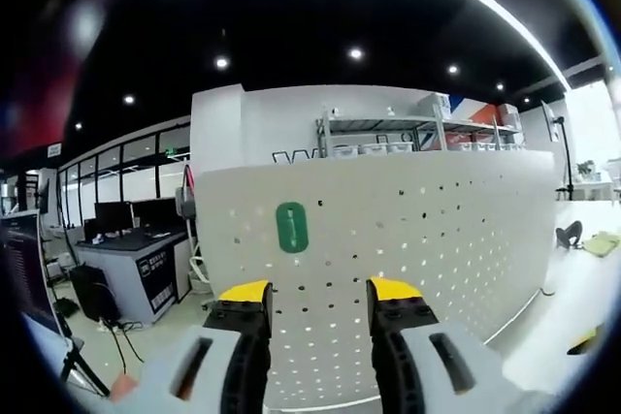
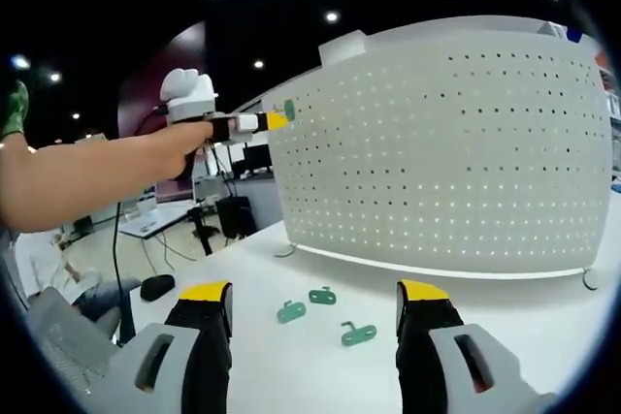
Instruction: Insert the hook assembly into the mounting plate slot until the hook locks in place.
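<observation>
Fingers (image 1: 319, 290) apart, facing mounted hook (image 1: 291, 227)

Left tool (image 1: 318, 300) raised on an outstretched arm (image 2: 87, 176), right tool (image 2: 314, 300) low (both spread wide).

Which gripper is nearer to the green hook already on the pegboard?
Left. The left gripper is raised at the pegboard, its tips right beside the mounted green hook. The right gripper sits low over the table, above three loose hooks.

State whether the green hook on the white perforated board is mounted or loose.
Mounted: the green hook sits upright against the white perforated board, with nothing holding it.
</observation>
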A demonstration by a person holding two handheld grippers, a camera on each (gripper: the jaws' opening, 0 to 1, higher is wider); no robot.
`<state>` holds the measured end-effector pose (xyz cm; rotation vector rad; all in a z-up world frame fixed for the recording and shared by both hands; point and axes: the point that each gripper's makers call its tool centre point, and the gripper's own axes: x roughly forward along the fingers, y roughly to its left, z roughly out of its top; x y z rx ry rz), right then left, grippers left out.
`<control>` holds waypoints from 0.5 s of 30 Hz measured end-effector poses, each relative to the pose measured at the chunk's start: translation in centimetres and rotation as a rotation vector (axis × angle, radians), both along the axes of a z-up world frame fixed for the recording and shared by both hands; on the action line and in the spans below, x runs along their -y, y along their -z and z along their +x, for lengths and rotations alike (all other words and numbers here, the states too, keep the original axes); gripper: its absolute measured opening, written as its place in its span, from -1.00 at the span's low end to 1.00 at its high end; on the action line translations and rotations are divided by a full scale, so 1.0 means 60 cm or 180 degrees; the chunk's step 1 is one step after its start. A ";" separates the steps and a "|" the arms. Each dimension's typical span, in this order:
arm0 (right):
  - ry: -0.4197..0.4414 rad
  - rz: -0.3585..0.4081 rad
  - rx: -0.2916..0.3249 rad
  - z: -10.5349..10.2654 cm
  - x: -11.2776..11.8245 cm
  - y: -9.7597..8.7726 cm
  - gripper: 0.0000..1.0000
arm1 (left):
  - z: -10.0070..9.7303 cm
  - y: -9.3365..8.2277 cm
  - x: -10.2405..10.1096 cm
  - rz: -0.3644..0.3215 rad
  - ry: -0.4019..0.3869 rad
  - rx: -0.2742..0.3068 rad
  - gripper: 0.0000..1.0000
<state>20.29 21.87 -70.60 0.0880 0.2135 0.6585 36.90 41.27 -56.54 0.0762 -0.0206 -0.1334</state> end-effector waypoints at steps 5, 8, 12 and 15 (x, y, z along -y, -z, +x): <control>-0.0003 -0.0015 -0.0002 -0.001 -0.001 0.001 0.40 | -0.021 0.016 0.002 -0.0029 0.0019 -0.0039 -0.20; -0.0007 -0.0026 -0.0013 -0.002 -0.001 0.003 0.39 | -0.036 0.030 0.006 -0.0028 0.0044 -0.0085 -0.21; -0.0011 -0.0038 -0.0012 -0.004 -0.003 0.004 0.39 | -0.049 0.054 0.005 -0.0036 0.0065 -0.0158 -0.22; -0.0025 -0.0054 -0.0018 -0.006 -0.005 0.006 0.39 | -0.066 0.067 0.007 -0.0065 0.0079 -0.0206 -0.23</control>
